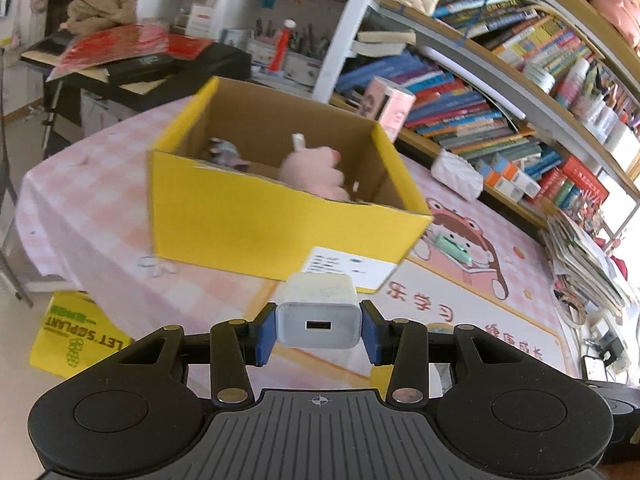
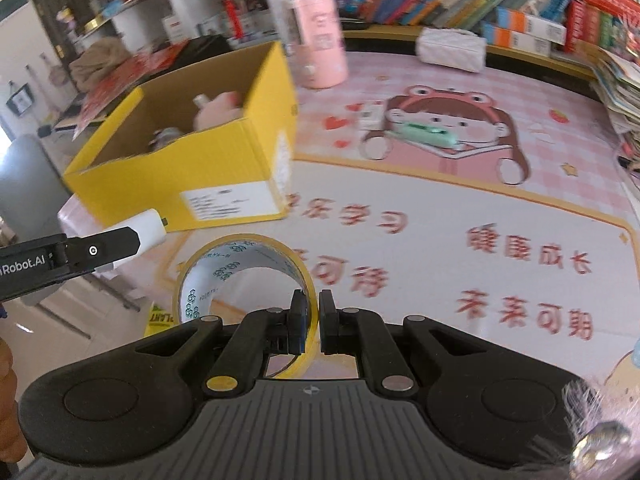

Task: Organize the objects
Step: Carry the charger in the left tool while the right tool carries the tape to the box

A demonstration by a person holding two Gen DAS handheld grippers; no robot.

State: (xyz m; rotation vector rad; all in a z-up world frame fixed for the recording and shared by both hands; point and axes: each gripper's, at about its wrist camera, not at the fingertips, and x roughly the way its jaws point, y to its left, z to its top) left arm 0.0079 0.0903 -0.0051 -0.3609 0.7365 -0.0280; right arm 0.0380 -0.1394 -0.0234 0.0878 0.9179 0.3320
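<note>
My left gripper (image 1: 319, 330) is shut on a white USB charger (image 1: 319, 316), held in the air short of the yellow cardboard box (image 1: 256, 220). The box holds a pink plush toy (image 1: 316, 176) and a small grey item (image 1: 226, 152). My right gripper (image 2: 313, 320) is shut on the rim of a yellow tape roll (image 2: 244, 272), held above the table. In the right wrist view the left gripper with the charger (image 2: 146, 228) shows at the left, near the box (image 2: 192, 176). A green stapler-like item (image 2: 424, 134) lies on the pink mat (image 2: 440, 208).
A pink cylinder (image 2: 320, 40) stands behind the box. A white quilted pouch (image 2: 452, 50) lies by the bookshelf (image 1: 500, 80). Stacked magazines (image 2: 620, 88) sit at the right edge. A yellow bag (image 1: 72, 332) lies on the floor left of the table.
</note>
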